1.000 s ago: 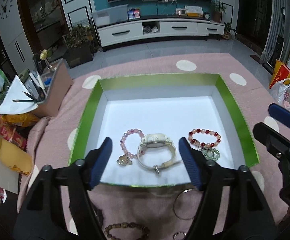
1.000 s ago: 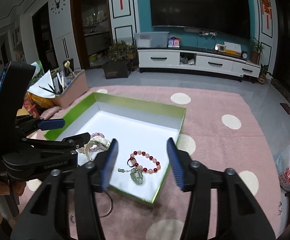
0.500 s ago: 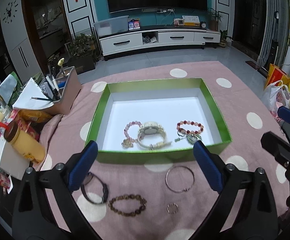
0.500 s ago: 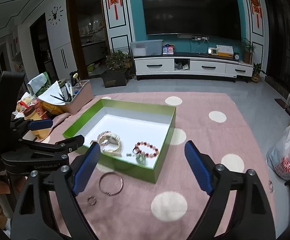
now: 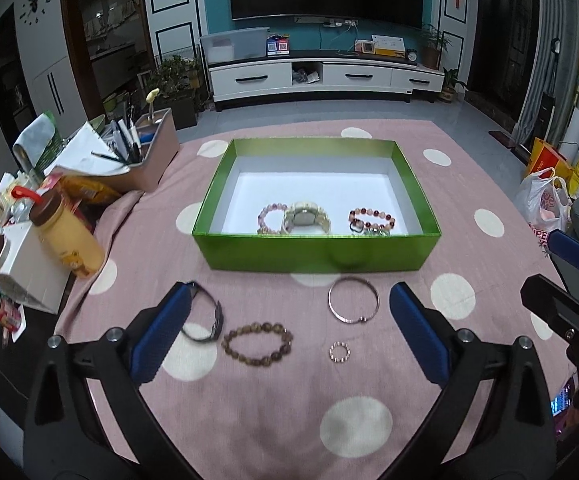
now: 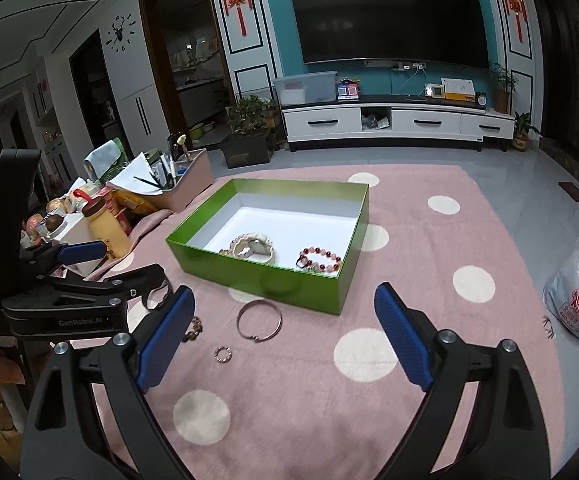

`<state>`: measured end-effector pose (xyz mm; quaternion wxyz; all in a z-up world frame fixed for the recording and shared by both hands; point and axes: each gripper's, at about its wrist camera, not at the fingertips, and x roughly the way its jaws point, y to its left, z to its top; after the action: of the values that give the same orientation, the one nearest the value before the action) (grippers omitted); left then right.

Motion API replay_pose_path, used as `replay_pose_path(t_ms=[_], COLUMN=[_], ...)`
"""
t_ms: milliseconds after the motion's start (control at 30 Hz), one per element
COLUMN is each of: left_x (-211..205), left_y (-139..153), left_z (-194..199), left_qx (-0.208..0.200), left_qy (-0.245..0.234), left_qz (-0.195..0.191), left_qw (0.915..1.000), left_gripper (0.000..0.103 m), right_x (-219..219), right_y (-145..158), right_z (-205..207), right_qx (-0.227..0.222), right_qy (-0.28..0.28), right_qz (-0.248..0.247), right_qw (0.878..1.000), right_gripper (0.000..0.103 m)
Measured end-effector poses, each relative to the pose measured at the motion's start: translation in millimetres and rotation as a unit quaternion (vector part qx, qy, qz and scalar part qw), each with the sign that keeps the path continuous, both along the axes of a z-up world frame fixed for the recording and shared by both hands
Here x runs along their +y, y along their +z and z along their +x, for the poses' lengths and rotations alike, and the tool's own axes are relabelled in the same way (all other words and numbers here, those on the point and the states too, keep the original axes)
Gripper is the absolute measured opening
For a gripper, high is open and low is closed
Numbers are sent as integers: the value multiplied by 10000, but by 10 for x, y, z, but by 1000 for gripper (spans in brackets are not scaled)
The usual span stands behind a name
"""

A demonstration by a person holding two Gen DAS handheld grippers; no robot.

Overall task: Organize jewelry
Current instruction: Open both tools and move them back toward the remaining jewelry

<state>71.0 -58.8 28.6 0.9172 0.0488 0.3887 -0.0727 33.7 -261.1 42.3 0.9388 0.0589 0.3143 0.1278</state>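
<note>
A green box (image 5: pixel 313 254) sits mid-cloth and holds a pink bead bracelet (image 5: pixel 267 216), a cream watch (image 5: pixel 307 218) and a red bead bracelet (image 5: pixel 371 218). In front of it on the pink cloth lie a black watch (image 5: pixel 209 320), a brown bead bracelet (image 5: pixel 257 344), a silver bangle (image 5: pixel 353 300) and a small ring (image 5: pixel 338 351). My left gripper (image 5: pixel 288 292) hovers open and empty above these loose pieces. My right gripper (image 6: pixel 283 292) is open and empty too, short of the box (image 6: pixel 249 276), with the bangle (image 6: pixel 259 320) and ring (image 6: pixel 222 354) below it.
Left of the cloth stand a pink organiser with pens (image 5: pixel 145 160), a yellow bottle (image 5: pixel 69 240) and snack packets. A white plastic bag (image 5: pixel 545 204) sits on the floor at the right. The dotted pink cloth (image 5: pixel 289 400) stretches toward me.
Both grippers have pulled back from the box and spread wider. The box now looks smaller and farther, and the loose pieces on the cloth have come into view.
</note>
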Motion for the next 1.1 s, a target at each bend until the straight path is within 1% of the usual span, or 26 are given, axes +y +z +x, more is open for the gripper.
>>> replay_pose_path(t_ms=[300, 733, 867, 967, 1100], left_x=[85, 187, 283, 456, 677], left_y=[-105, -312, -352, -411, -516], left_z=[-168, -243, -280, -322, -387], left_qx=[149, 391, 376, 332, 317], left_qy=[70, 166, 203, 309, 477], left_qz=[-43, -106, -234, -437, -601], left_qw=[9999, 9990, 9988, 9980, 9965], left_gripper=[101, 101, 101, 101, 101], right_x=[20, 83, 113, 128, 157], right_y=[-82, -243, -329, -413, -556], right_z=[-101, -143, -149, -158, -157], right_qx=[136, 361, 461, 546, 698], right_qy=[30, 126, 190, 239, 291], right_qz=[71, 114, 97, 97, 109], right_qw=[9999, 9992, 9987, 9982, 9971], right_gripper=[91, 91, 91, 91, 91])
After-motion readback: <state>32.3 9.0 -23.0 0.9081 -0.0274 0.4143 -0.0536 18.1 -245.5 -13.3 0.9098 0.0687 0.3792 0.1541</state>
